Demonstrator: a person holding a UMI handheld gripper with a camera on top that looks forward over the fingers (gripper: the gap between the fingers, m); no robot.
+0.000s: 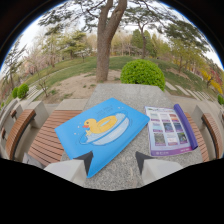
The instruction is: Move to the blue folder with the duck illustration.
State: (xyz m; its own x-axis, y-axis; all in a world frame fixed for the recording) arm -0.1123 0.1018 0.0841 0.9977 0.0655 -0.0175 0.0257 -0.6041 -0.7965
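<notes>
Just ahead of open hand-held gripper [114, 161], blue duck folder [102, 131]

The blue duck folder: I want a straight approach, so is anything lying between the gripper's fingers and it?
Nothing visible does. The blue folder lies flat on the stone table just ahead of the open gripper, one corner reaching toward its fingers. The purple-edged booklet lies off to the side, apart from the folder.

blue folder [102, 131] near corner hidden behind gripper [114, 161], leaflet [167, 131] print unreadable
</notes>
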